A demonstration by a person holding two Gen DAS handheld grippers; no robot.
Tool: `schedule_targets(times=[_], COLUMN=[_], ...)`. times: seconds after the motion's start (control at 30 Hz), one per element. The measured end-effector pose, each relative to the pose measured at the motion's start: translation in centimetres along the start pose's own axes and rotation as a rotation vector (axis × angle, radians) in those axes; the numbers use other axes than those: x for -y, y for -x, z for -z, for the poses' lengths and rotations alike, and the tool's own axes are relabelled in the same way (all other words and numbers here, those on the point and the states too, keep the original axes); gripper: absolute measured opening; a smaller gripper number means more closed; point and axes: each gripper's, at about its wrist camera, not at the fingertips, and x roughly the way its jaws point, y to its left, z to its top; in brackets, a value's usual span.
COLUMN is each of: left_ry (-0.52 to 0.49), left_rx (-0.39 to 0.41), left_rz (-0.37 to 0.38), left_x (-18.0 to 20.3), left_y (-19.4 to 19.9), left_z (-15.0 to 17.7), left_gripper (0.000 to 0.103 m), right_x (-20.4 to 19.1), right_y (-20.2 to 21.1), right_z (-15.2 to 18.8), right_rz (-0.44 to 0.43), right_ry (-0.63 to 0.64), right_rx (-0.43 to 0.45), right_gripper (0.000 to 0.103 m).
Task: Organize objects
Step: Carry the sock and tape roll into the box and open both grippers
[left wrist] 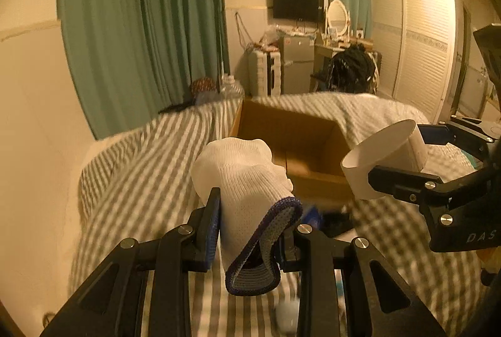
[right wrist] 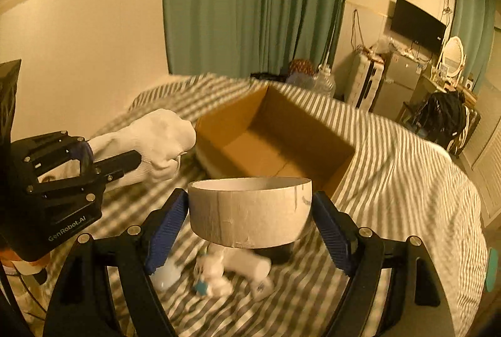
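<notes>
The open brown cardboard box (right wrist: 275,146) on the striped grey-and-white bed cover (right wrist: 400,168) looks empty, so the sorting appears barely begun. The left gripper (left wrist: 250,230) is clenched on a white knitted glove with a dark blue cuff (left wrist: 244,180), held up just near the box's near-left corner. The right gripper (right wrist: 250,221) clamps a wide white cardboard ring (right wrist: 250,208), held above the cover near the box. Several small white bottles and bits (right wrist: 219,271) lie blurred below it, not yet picked up.
</notes>
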Motion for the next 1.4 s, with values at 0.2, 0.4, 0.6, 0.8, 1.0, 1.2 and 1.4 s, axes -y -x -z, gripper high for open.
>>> schedule_targets(times=[0.2, 0.4, 0.6, 0.8, 1.0, 1.2, 1.4], left_ry=[0.039, 0.101, 0.072, 0.069, 0.075, 0.126, 0.159], left_rx=[0.052, 0.054, -0.014, -0.104, -0.169, -0.208, -0.133], left_rz=[-0.046, -0.112, -0.094, -0.05, -0.034, -0.051, -0.1], left_x=[-0.4, -1.2, -1.0, 0.3, 0.9, 1.3, 1.2], left_y=[-2.2, -6.5, -12.5, -17.4, -19.9, -20.6, -16.8], left_z=[-5.7, -10.2, -11.3, -9.5, -7.9, -7.0, -8.0], left_gripper=[0.029, 0.029, 0.029, 0.029, 0.029, 0.041, 0.089], right_x=[2.7, 6.3, 8.9, 10.8, 12.7, 13.9, 13.9], right_y=[-0.4, -3.5, -8.7, -14.9, -18.1, -18.0, -15.4], right_z=[-5.1, -9.7, -11.3, -8.6, -6.7, -6.1, -7.3], right_rz=[0.01, 0.03, 0.016, -0.015, -0.051, -0.076, -0.032], right_ry=[-0.015, -0.039, -0.076, -0.114, -0.161, -0.212, -0.211], right_rx=[0.03, 0.016, -0.043, -0.177, -0.266, -0.282, -0.246], right_gripper=[0.08, 0.08, 0.08, 0.08, 0.081, 0.082, 0.087])
